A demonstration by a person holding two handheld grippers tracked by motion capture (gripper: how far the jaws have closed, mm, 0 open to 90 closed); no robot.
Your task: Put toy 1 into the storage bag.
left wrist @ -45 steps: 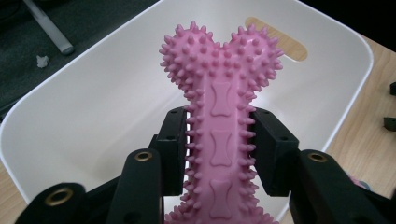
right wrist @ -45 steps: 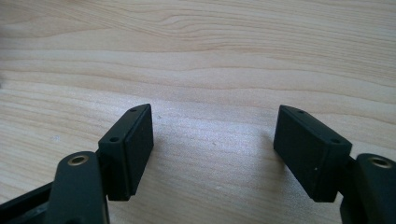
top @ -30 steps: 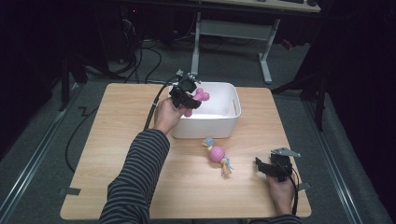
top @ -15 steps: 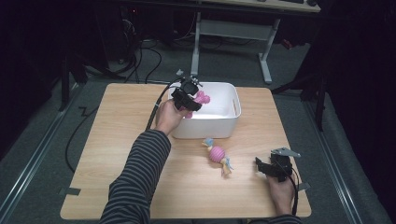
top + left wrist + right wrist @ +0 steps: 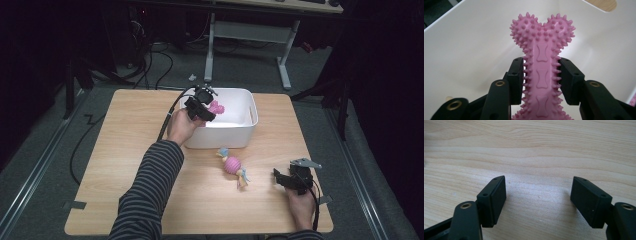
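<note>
From the high view I see my left gripper [image 5: 209,106] in the upper middle of the frame, held over the near-left part of the white bin [image 5: 245,131], and it is clamped on the pink spiky bone toy [image 5: 217,108]. In the left gripper view the two black pads press the bone's narrow shaft from both sides, in the lower centre of that picture, while the toy [image 5: 543,42] rises straight up the middle and its knobbed, heart-shaped end stands against the bin's pale inner wall [image 5: 469,47]. I cannot tell whether the bone touches the bin's floor. My right gripper [image 5: 281,179] sits at the lower right of the high view, low over the wooden table [image 5: 125,170], well apart from the bin. In the right gripper view its jaws stand wide, one at lower left and one at lower right, with bare wood grain between them. A second toy, a pink ball with pastel rope ends [image 5: 232,165], lies on the table just below the bin's front wall, between my two hands.
</note>
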